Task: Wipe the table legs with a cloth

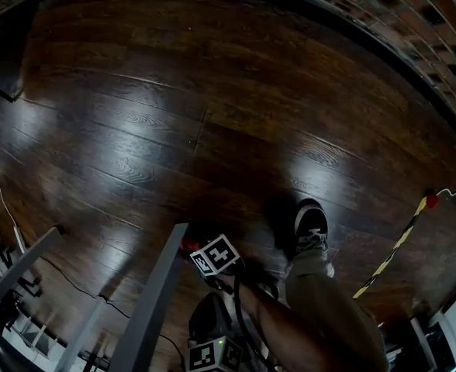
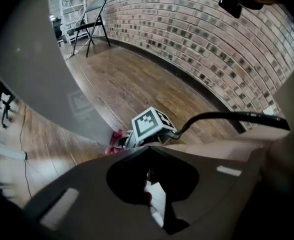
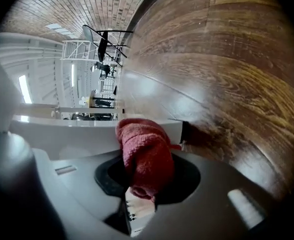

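The right gripper (image 3: 142, 194) has its jaws clamped on the red cloth (image 3: 144, 156), pressing it against the grey bench leg (image 1: 158, 285) low near the floor (image 1: 212, 115), apparently to rub it. The left gripper (image 2: 154, 196), jaws together and empty, hangs close by.

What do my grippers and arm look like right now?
The left gripper and right gripper each have a grey housing round the tongs and a cube of black-and-white square markers. A black cable leaves the right one. The forearm has no sleeve; trousers are tan, the shoe black and white.
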### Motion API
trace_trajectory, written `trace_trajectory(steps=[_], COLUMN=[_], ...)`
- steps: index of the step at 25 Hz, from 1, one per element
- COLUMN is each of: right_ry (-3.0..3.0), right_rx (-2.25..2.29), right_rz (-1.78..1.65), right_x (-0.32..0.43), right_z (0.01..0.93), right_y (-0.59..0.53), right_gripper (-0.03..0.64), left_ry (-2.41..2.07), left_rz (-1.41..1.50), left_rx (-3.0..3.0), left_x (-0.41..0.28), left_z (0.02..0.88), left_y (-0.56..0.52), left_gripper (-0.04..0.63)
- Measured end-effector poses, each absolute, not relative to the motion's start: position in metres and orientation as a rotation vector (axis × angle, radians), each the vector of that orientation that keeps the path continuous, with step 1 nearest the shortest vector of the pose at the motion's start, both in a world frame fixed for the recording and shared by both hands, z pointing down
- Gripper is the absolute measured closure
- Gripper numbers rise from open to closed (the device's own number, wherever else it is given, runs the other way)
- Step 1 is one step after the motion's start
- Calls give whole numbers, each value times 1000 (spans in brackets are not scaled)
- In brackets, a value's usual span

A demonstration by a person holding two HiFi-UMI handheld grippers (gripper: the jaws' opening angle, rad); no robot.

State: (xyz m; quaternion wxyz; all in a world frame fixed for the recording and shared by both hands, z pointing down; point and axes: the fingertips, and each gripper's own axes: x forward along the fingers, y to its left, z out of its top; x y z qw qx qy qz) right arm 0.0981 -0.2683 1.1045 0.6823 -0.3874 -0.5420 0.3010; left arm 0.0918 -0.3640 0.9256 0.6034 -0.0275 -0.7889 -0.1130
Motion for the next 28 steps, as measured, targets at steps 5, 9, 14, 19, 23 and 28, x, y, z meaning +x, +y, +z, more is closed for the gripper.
trace_trajectory(steps=[5, 9, 14, 19, 23, 28], right_ry=[-1228, -1222, -1309, -1267, -1226, -1245], right_rx=[-867, -914, -854, -911, -897, -909], right_rz=[673, 589, 596, 652, 658, 502], right_x=[89, 85, 45, 22, 34, 34], right_z=[1129, 1144, 1167, 1160, 1171, 1185], right_y=[-266, -264, -270, -244, -234, -217], right_gripper=[535, 534, 534, 534, 534, 532], left_ry=[-1831, -1835, -1841, -1846, -1849, -1848], left_rz=[-333, -329, -296, -270, -253, -234], left_rx=[-101, -87, -54, -25, -2, 29], left_x=[60, 50, 44, 37, 30, 19], left_z=[935, 937, 939, 940, 942, 947], left_y=[-354, -353, -352, -351, -350, -349], left_gripper=[598, 598, 598, 598, 598, 598])
